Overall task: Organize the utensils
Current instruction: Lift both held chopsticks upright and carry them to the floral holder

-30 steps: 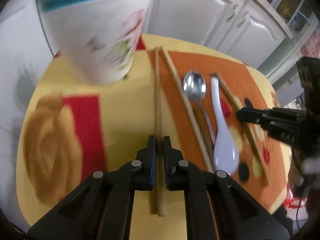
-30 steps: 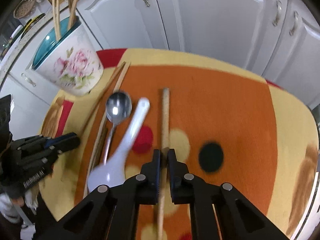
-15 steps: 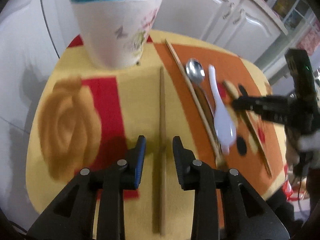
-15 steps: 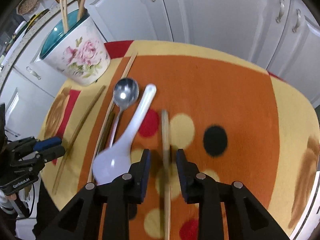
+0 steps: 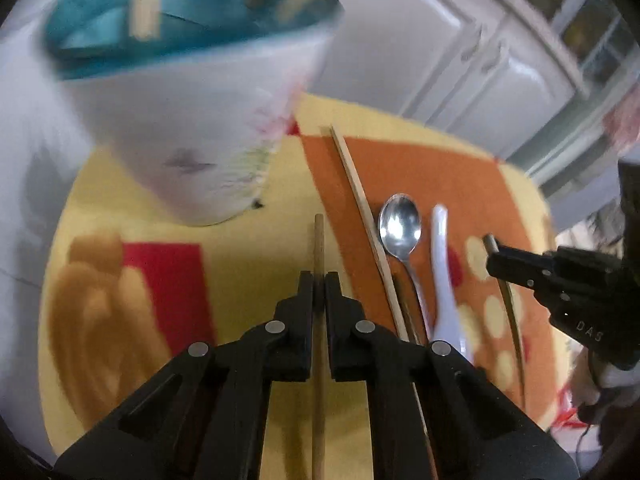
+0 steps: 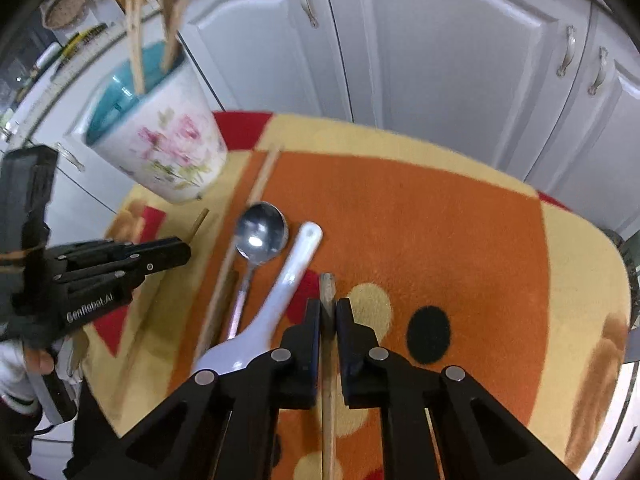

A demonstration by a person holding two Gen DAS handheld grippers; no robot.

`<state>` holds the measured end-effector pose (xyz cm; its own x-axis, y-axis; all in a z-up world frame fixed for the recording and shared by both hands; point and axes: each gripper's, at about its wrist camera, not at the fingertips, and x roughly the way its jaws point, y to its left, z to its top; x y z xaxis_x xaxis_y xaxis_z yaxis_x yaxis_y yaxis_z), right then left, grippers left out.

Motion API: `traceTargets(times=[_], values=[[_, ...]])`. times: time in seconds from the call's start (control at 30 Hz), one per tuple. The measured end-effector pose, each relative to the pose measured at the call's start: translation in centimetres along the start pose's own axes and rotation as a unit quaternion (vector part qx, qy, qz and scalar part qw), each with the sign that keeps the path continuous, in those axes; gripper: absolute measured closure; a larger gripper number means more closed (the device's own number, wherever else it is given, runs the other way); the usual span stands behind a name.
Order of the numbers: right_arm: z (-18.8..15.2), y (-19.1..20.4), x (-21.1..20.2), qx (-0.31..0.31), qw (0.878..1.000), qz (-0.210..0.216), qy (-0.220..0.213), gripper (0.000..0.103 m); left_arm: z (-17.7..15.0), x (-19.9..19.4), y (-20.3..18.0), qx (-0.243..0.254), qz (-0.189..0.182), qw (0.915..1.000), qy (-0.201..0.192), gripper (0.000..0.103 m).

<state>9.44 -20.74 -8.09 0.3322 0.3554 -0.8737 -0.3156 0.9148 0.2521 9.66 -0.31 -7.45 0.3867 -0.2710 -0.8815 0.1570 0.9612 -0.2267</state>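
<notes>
- My left tongs (image 5: 319, 280) have just been closing and now pinch a brown chopstick (image 5: 319, 240); its long axis runs straight out along my fingers toward the flowered utensil cup (image 5: 200, 128).
- That cup stands ahead and slightly left of the left tongs, near the chopstick's far tip; the cup's teal mouth sits higher than the tip.
- My right tongs (image 6: 328, 308) have likewise just been closing, and now clamp a second chopstick (image 6: 327, 288), which also lies along my fingers.
- From the right wrist view the cup lies far to the upper left, well apart, so I judge my left hand the nearer one.
- A pale chopstick (image 6: 260, 180), a metal spoon (image 6: 260, 232) and a white ceramic spoon (image 6: 296, 276) lie side by side on the counter (image 6: 480, 220), between my two tongs.
- Hard to read: the cup is blurred in the left view, both held chopsticks run out of frame below, and I cannot tell whether either has left the cloth.
</notes>
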Motion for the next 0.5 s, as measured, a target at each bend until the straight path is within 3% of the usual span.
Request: traceTargets(times=[0.3,0.5], values=[[0.5,1.9,-7.1,-0.018,0.996,0.041,-0.073,0.096,-0.9,-8.9,0.3,-0.006,-0.044,0.9952,-0.088,0.099],[1.2,4.2,-11.8,-0.046,0.990,0.054,-0.124,0.096,-1.8,-13.8,0.6,0.005,-0.047,0.9902,-0.131,0.099]])
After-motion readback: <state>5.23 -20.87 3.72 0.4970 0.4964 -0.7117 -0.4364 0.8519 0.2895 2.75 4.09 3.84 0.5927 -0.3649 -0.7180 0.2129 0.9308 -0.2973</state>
